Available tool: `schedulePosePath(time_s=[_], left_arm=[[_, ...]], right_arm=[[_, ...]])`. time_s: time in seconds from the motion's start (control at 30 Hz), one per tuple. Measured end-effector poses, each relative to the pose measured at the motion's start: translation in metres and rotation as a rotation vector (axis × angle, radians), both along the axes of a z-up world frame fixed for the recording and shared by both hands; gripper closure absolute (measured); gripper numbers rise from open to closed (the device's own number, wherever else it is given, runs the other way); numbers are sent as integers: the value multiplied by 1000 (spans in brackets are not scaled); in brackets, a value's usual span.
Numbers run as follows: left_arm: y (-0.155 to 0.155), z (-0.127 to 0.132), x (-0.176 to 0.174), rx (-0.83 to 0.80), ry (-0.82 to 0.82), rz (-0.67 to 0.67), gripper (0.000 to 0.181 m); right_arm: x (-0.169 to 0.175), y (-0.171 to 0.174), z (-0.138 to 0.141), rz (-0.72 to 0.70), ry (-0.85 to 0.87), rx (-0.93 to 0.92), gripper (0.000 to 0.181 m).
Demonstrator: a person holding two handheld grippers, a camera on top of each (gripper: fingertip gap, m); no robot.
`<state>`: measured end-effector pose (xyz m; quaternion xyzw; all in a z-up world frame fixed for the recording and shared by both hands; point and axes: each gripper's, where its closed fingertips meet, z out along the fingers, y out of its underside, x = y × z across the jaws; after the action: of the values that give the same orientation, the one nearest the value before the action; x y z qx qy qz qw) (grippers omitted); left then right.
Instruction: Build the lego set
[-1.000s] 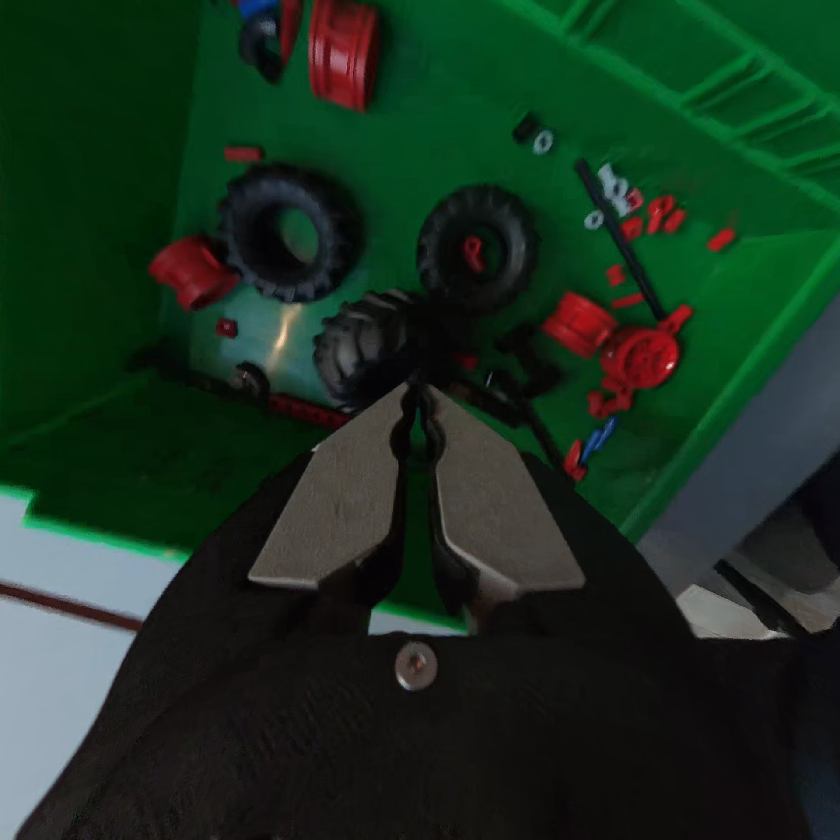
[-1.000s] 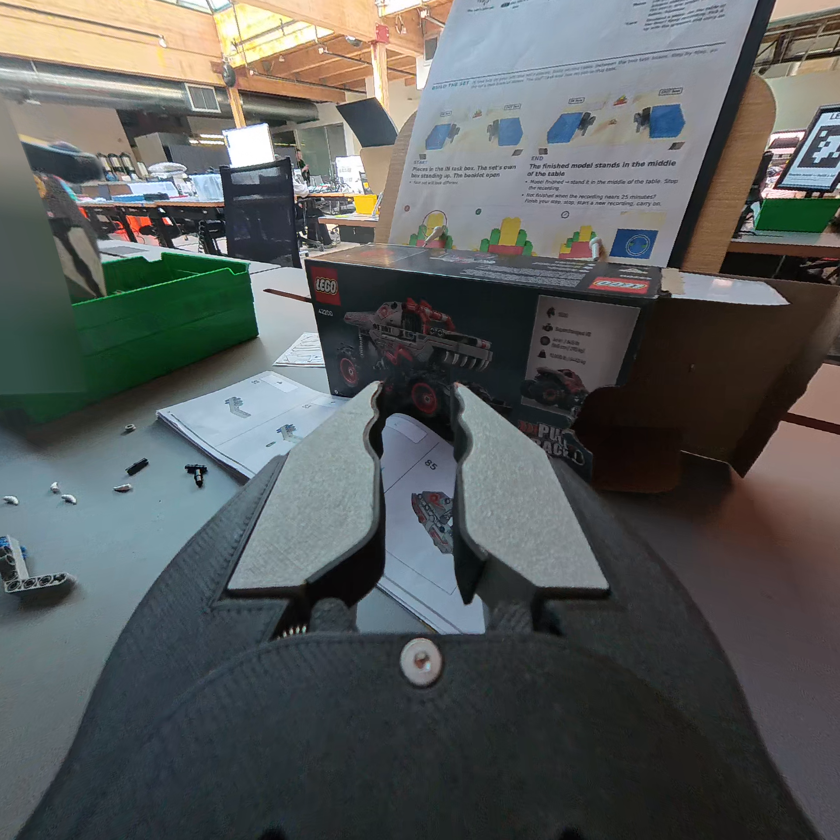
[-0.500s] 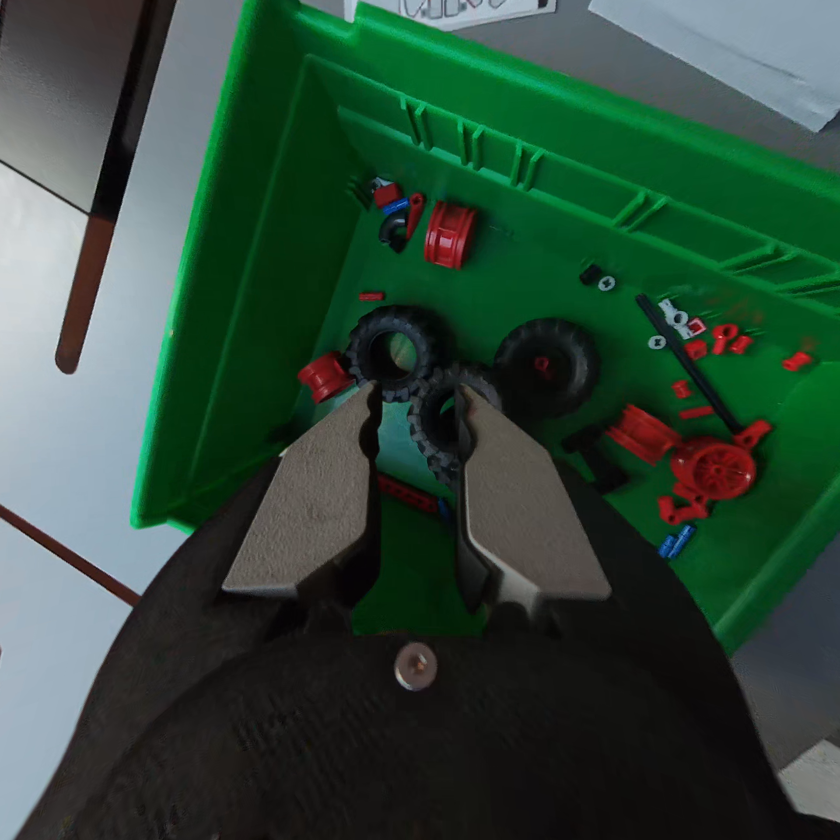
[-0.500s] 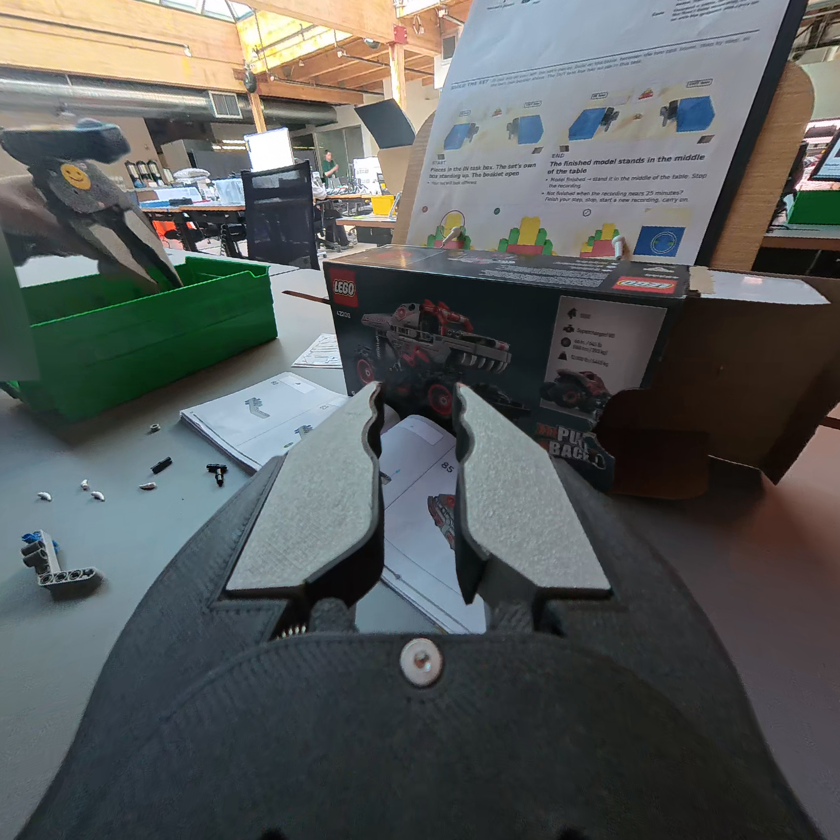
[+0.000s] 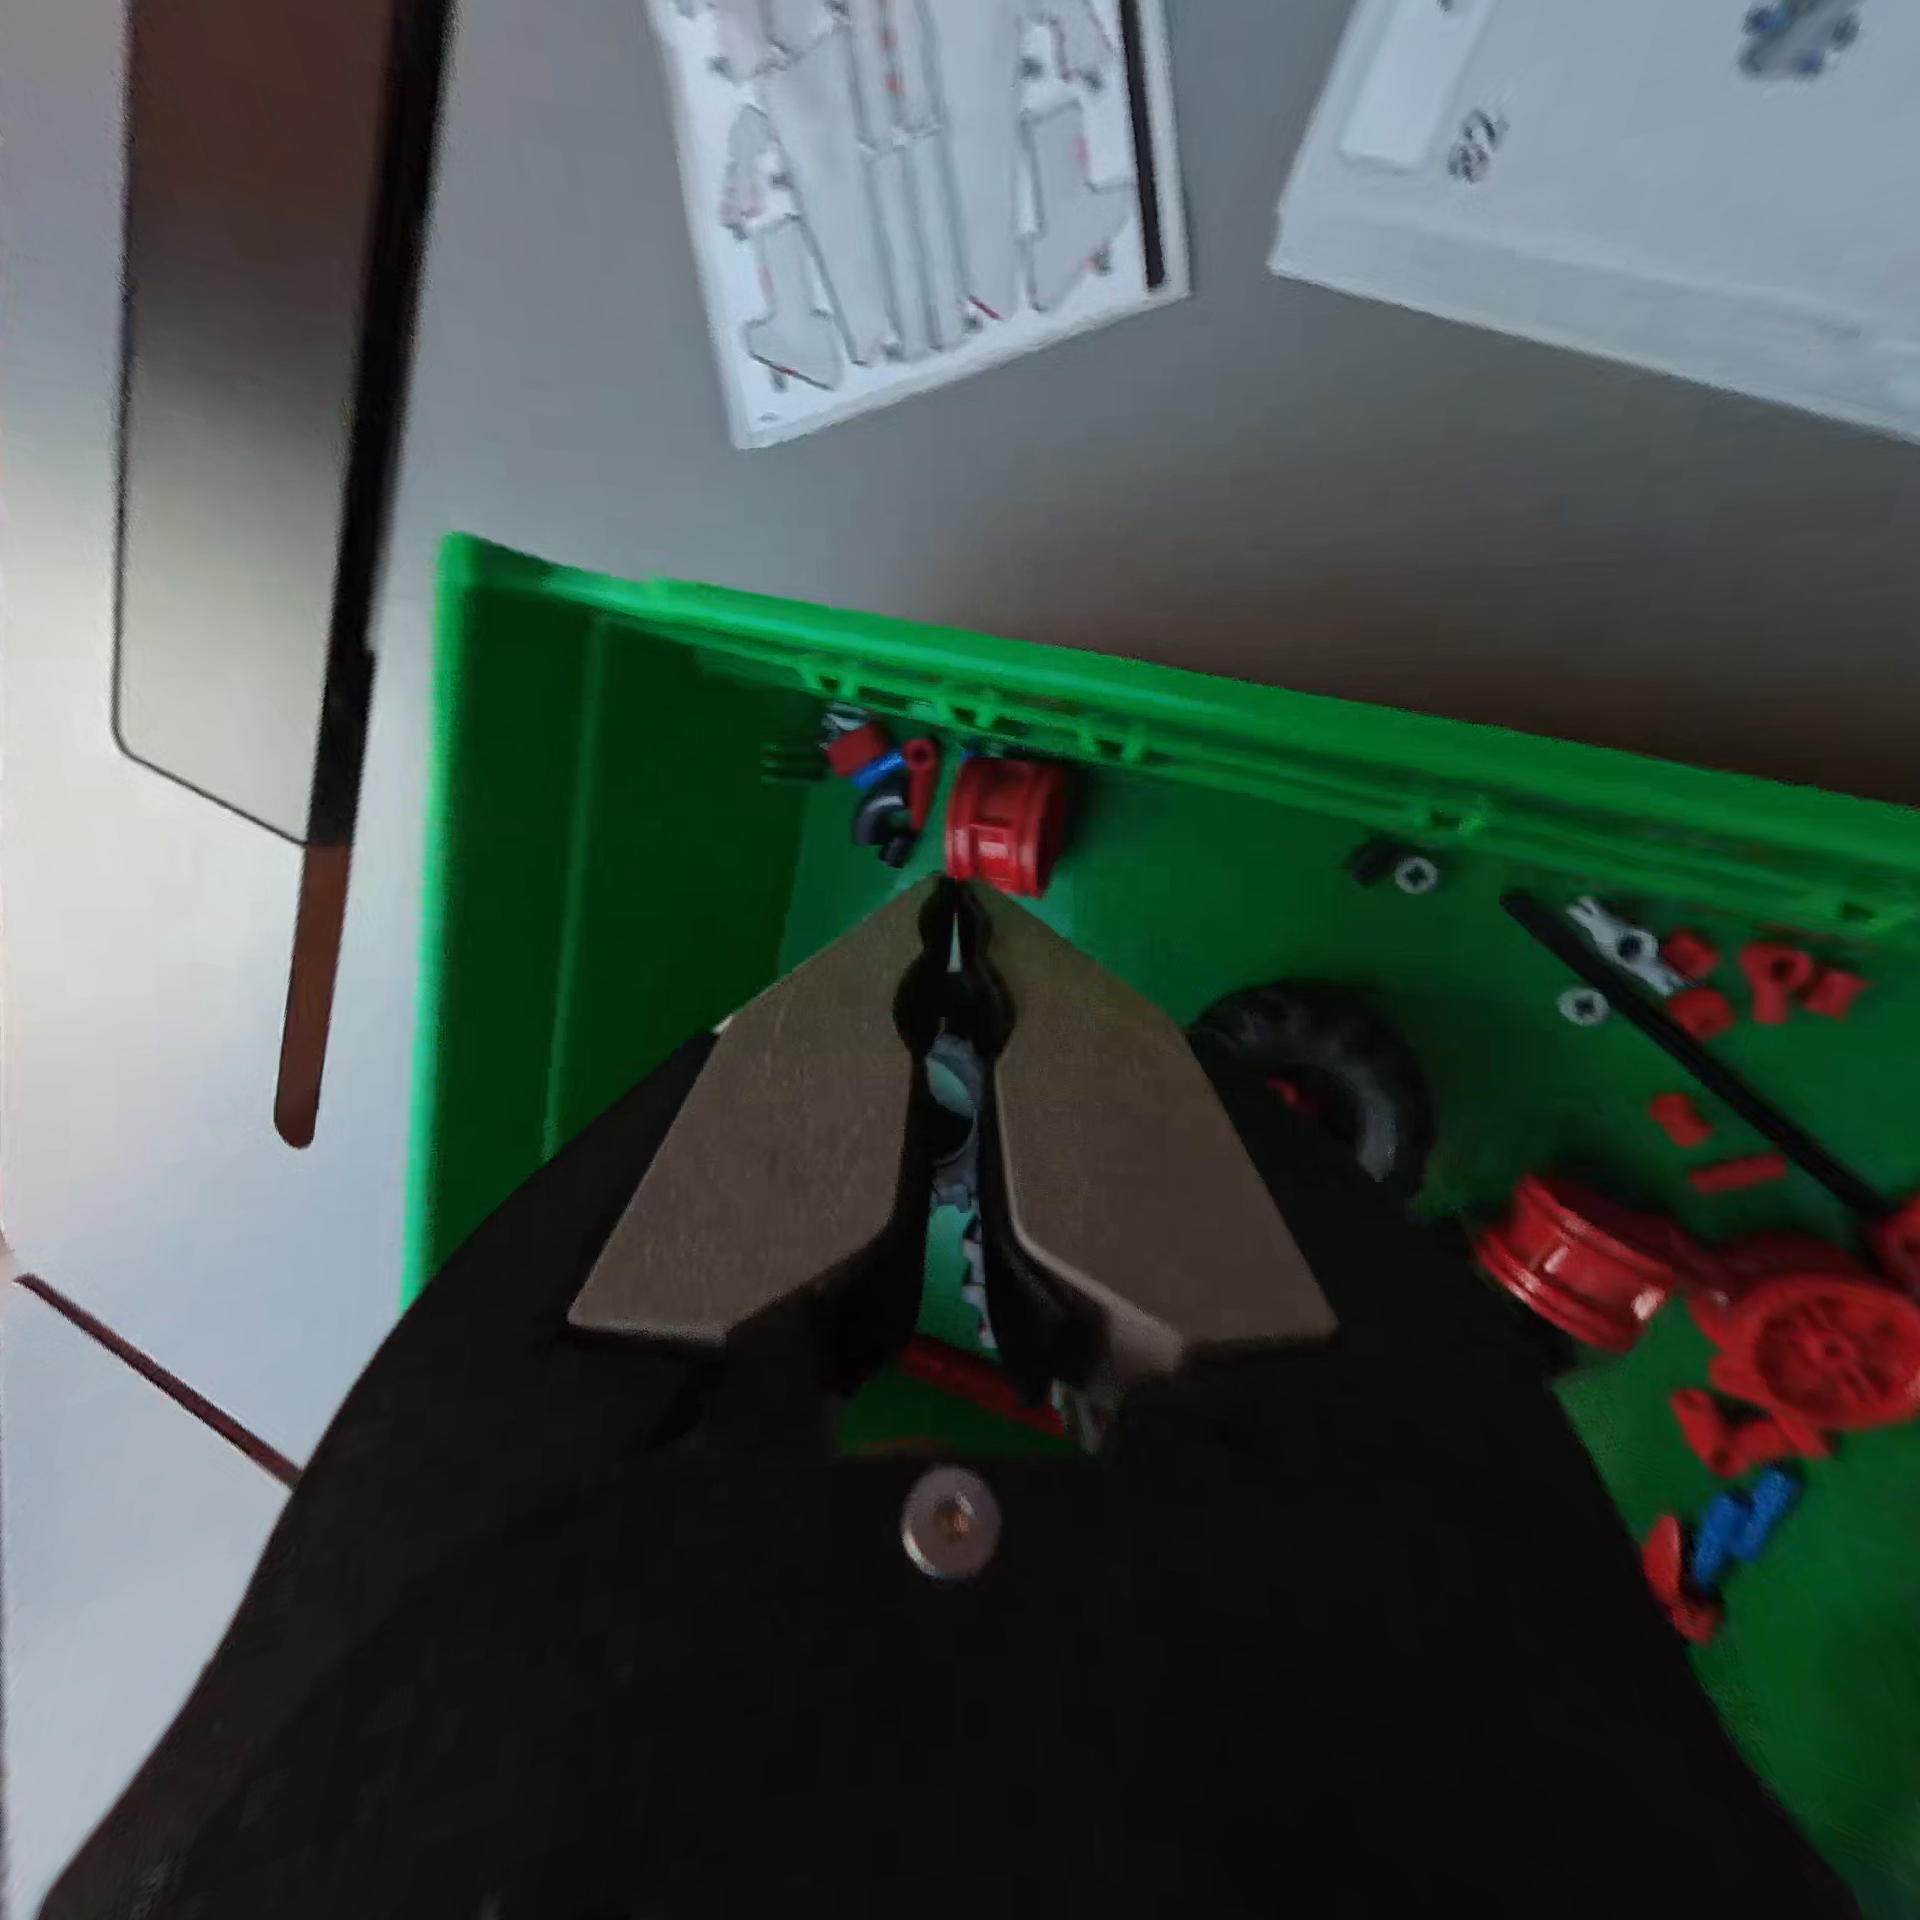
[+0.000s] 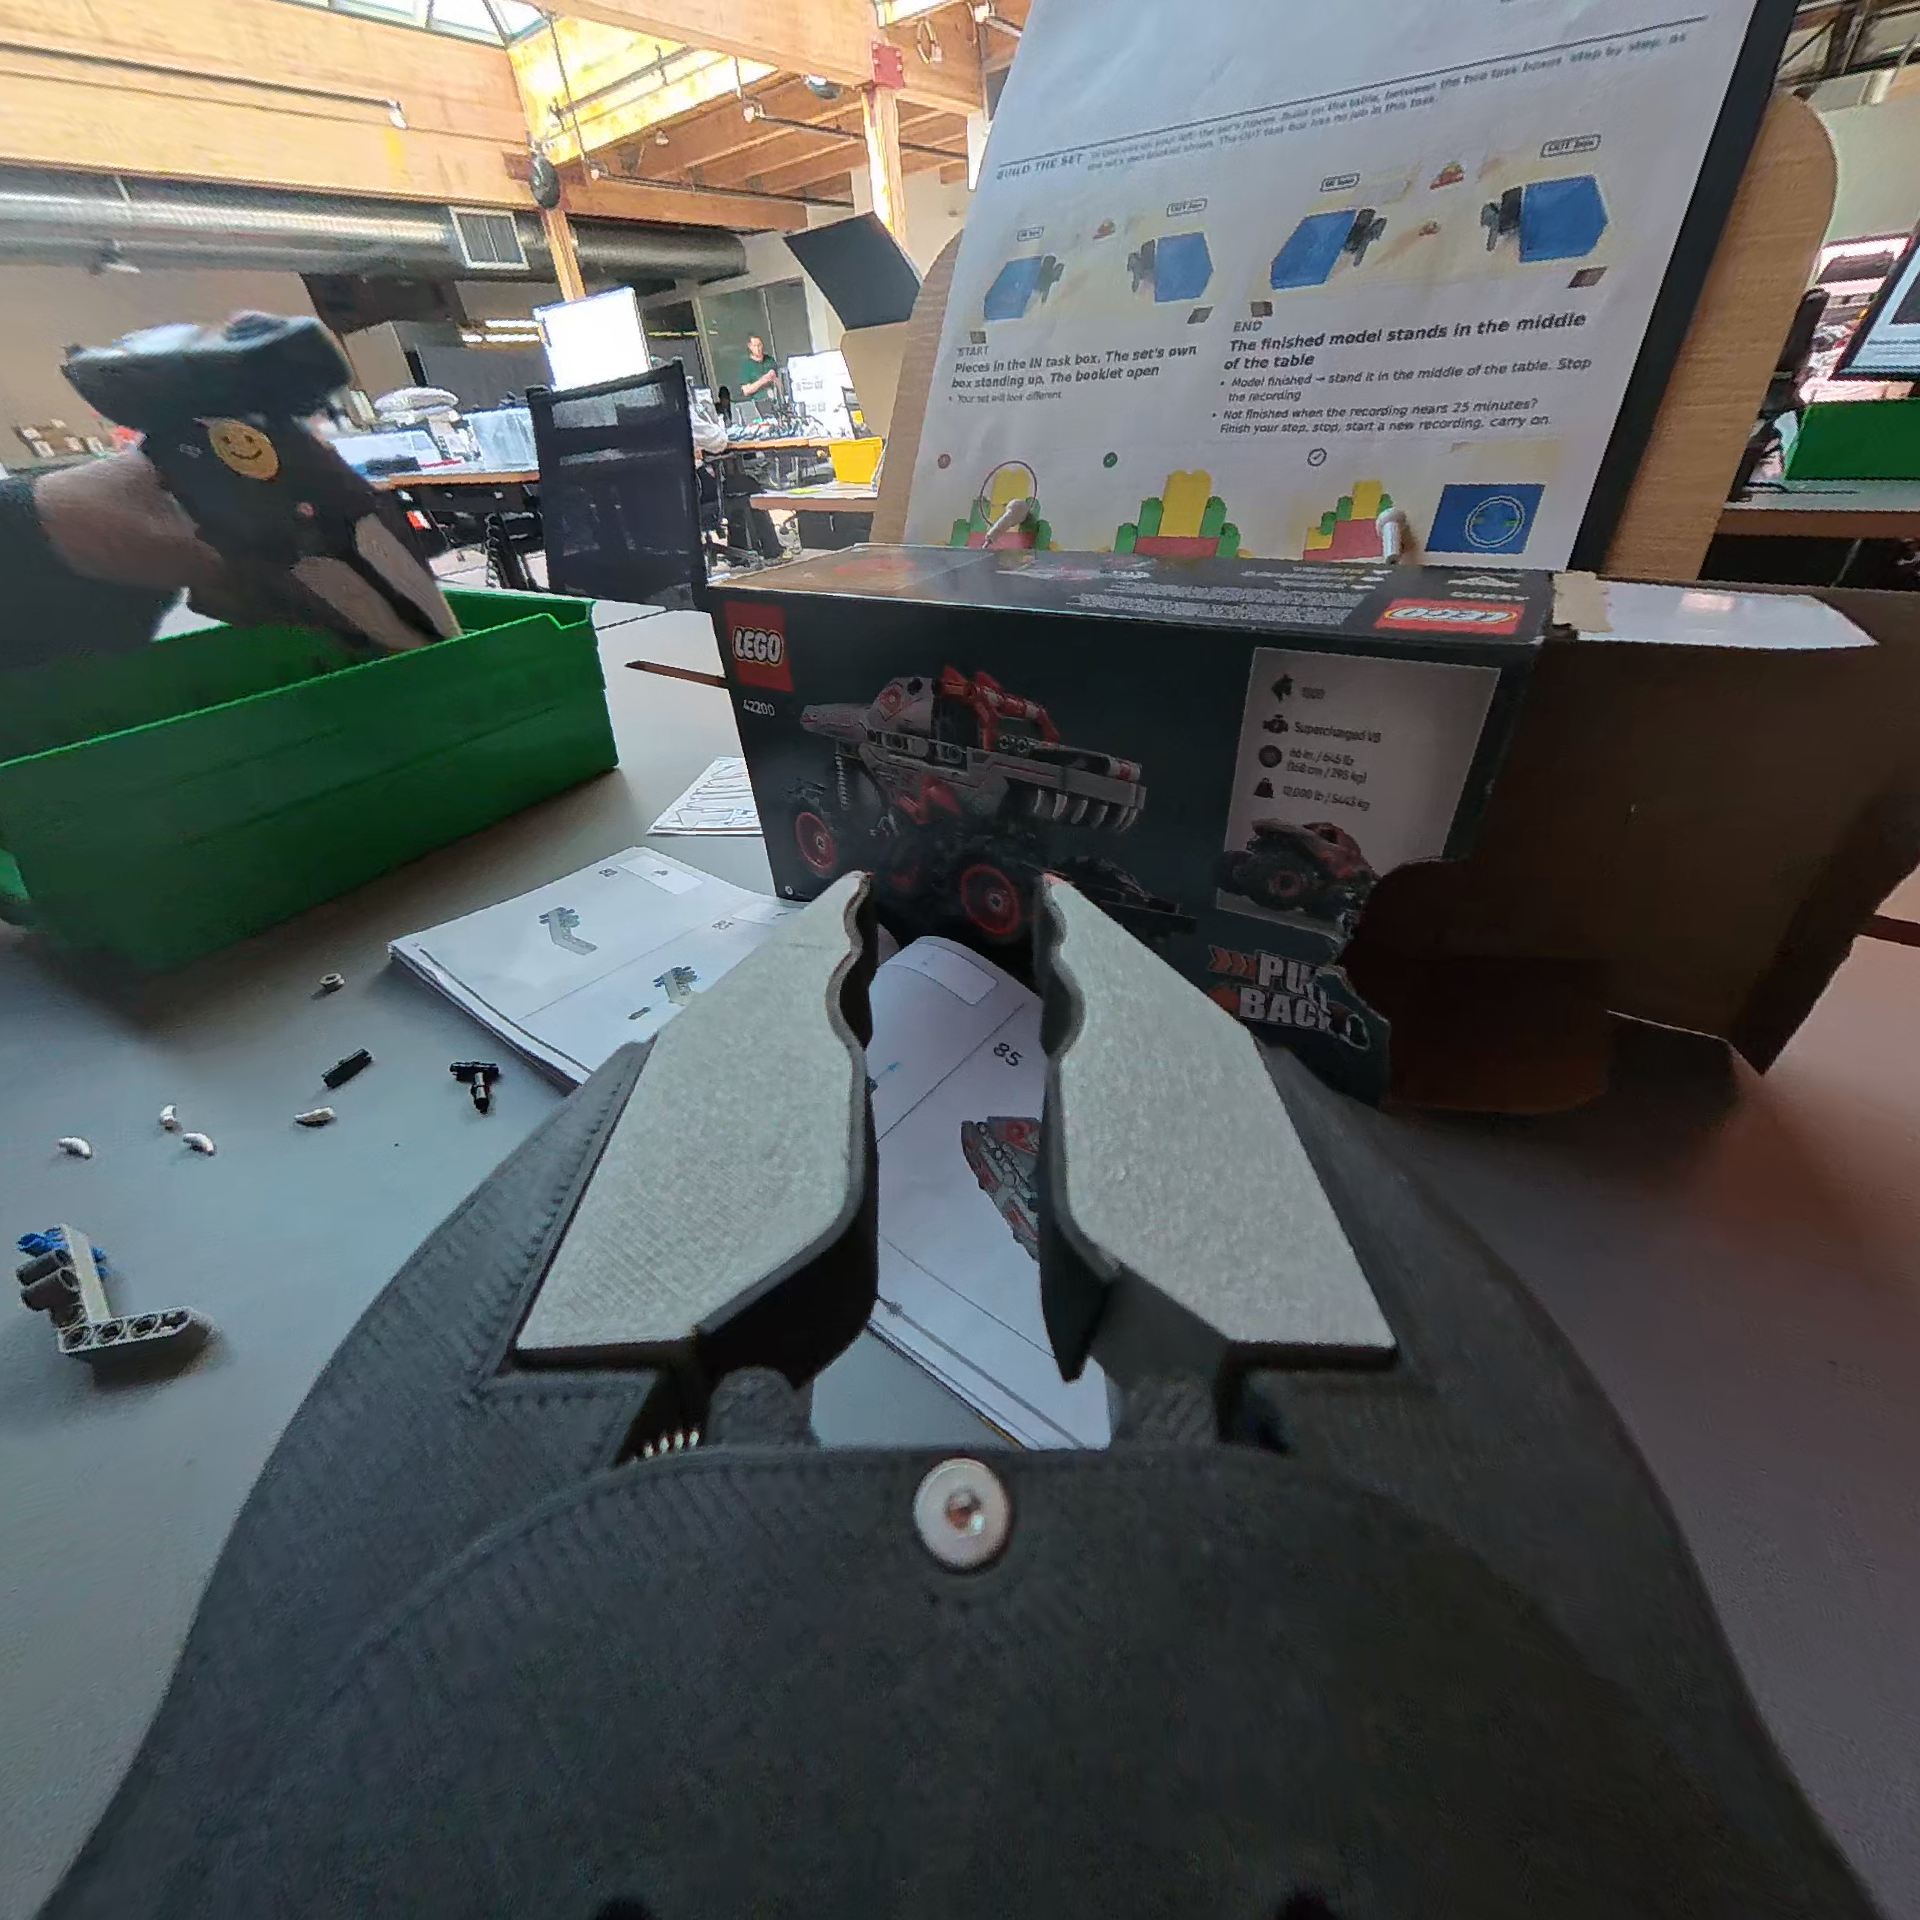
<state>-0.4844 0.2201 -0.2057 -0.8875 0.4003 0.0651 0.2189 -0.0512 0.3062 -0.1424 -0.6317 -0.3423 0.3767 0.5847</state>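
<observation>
My left gripper (image 5: 951,920) is shut, its tips just in front of a red wheel hub (image 5: 1003,836) at the far wall of the green bin (image 5: 499,935). I see nothing held between its fingers. The bin holds a black tyre (image 5: 1320,1081), another red hub (image 5: 1558,1268), a red spoked wheel (image 5: 1818,1361), a black axle (image 5: 1704,1070) and small red and blue pieces. My right gripper (image 6: 951,935) is open and empty above the open instruction booklet (image 6: 582,956). The left gripper (image 6: 312,540) also shows there, tilted down into the bin (image 6: 312,790).
The set's box (image 6: 1091,748) stands behind the booklet, with an instruction board and cardboard behind it. A small grey beam assembly (image 6: 94,1309) and loose pins (image 6: 476,1081) lie on the grey table. A sticker sheet (image 5: 914,208) lies beyond the bin.
My left gripper was shut low in the bin, opened as it rose, and is shut again higher up near the far wall. My right gripper stayed open and drifted slightly.
</observation>
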Motion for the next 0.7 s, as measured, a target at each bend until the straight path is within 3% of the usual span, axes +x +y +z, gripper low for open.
schedulePosePath(time_s=[0.03,0.1,0.17,0.33,0.43,0.53,0.7], left_arm=[[8,9,0,31,-54,36,181],[19,23,7,62,-167,23,178],[23,20,2,52,-155,17,181],[24,-19,-7,-24,-32,30,181],[3,-50,-34,-180,164,49,181],[-22,-42,-46,-308,175,101,181],[-6,-16,-69,-172,121,231,181]], right_arm=[[0,1,-1,0,1,-4,156],[-2,1,-2,4,-2,-12,156],[-3,1,-3,6,-7,-12,156],[0,0,1,-4,6,5,157],[0,0,2,2,14,0,156],[1,-2,5,3,18,12,157],[0,-4,8,18,25,16,156]])
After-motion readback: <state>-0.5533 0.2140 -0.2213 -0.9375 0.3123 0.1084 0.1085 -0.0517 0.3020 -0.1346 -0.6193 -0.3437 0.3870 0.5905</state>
